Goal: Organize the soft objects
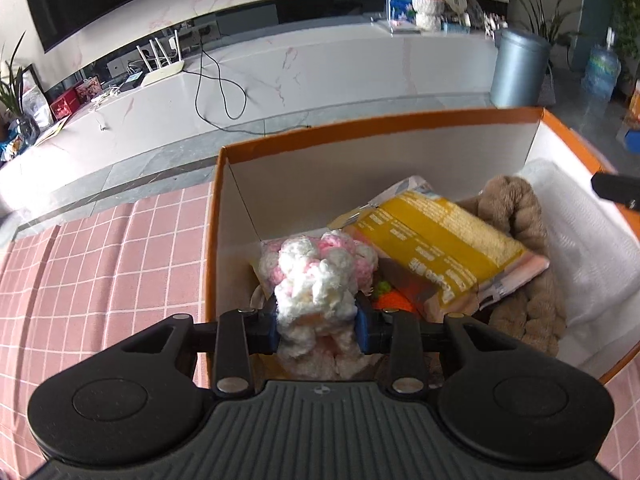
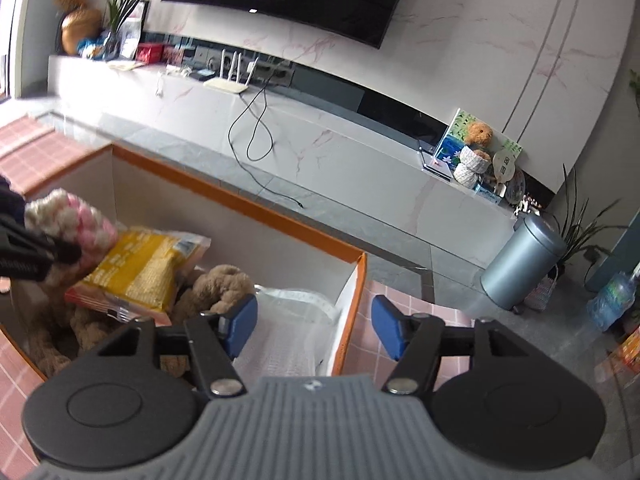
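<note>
Blue pads of the left gripper (image 1: 316,320) pinch a pink-and-white crocheted toy (image 1: 316,280) around its middle, holding it above the near left corner of the orange box (image 1: 360,128). Inside lie a yellow packet (image 1: 432,248), a tan plush (image 1: 520,280) and white mesh fabric (image 1: 592,248) along the right side, with something orange and green half hidden under the packet. The step in hand looks like lowering the toy in. To do it well, I would bring it down into the free corner left of the packet, clear of the box wall, and part the pads only once the yarn rests on something, since loose loops may snag on them.

From the right wrist, the right gripper (image 2: 314,326) is spread wide and holds nothing, hanging over the box's right wall (image 2: 352,304) above the mesh. The toy (image 2: 68,220) shows at the far left, held over the packet's edge. Keeping this gripper back leaves room for the drop.
</note>
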{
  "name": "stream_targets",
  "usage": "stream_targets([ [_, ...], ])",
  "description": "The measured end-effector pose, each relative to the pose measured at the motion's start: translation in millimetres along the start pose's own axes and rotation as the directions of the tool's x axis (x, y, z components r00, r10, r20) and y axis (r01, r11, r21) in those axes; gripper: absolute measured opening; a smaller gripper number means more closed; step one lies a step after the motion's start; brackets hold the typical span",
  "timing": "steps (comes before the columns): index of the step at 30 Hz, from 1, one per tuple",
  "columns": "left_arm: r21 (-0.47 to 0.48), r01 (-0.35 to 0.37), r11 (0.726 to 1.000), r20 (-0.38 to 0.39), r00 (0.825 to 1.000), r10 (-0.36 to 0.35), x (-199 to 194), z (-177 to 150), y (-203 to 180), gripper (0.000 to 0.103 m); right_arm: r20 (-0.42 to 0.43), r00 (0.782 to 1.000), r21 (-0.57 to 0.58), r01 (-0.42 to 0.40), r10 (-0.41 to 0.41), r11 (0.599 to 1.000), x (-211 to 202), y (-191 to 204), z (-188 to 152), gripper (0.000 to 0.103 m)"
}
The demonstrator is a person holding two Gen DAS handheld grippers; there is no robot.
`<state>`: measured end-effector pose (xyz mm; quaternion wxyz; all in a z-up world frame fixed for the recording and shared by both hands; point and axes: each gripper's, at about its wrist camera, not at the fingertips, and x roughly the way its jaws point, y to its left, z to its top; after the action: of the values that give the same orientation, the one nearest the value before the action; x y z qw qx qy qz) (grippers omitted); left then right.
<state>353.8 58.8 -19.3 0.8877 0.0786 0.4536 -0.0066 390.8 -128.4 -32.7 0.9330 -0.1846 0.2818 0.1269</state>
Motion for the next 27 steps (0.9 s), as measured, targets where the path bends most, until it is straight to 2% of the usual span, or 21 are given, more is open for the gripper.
stream_targets([
  [3,0.034,-0.021,0.999,-0.03,0.999,0.022,5.9,1.8,-6.5,0.046,0.008,1.0,0.009,-0.005,0.005,1.0,-2.6,1.1,-4.0,0.063],
  [6,0.069,-0.036,0.997,-0.057,0.998,0.04,10.3,3.9,-14.3,0.059,0.002,1.0,0.012,-0.012,0.012,1.0,-1.9,3.2,-7.6,0.063],
  [8,0.103,-0.049,0.993,-0.065,0.996,0.056,12.2,3.2,-18.8,0.077,-0.004,1.0,0.015,-0.014,0.014,1.0,-1.6,3.1,-9.9,0.063],
  [11,0.122,-0.051,0.991,-0.063,0.996,0.059,12.5,1.4,-20.1,0.086,-0.009,1.0,0.018,-0.014,0.014,1.0,-2.3,1.7,-13.0,0.063],
  [15,0.071,-0.037,0.997,-0.028,0.999,0.039,1.2,3.6,-11.1,0.089,-0.009,1.0,0.023,-0.023,0.023,0.999,-7.7,-0.4,-13.6,0.067],
  [18,0.07,-0.014,0.997,-0.005,1.0,0.014,-14.7,11.7,-7.8,0.09,-0.017,0.999,0.031,-0.036,0.037,0.999,-12.6,-3.5,-10.8,0.074],
  [22,0.068,0.003,0.998,0.059,0.998,-0.007,-45.2,22.2,-4.6,0.09,-0.014,0.998,0.069,-0.057,0.058,0.996,-27.3,-8.6,-4.5,0.076],
  [24,0.049,0.025,0.998,0.108,0.994,-0.03,-63.7,25.9,-2.9,0.09,-0.007,0.997,0.111,-0.075,0.076,0.991,-37.6,-14.3,1.0,0.079],
  [27,0.029,0.068,0.997,0.208,0.975,-0.073,-94.8,29.9,-0.9,0.09,0.021,0.995,0.17,-0.1,0.098,0.98,-59.0,-23.8,11.4,0.084],
])
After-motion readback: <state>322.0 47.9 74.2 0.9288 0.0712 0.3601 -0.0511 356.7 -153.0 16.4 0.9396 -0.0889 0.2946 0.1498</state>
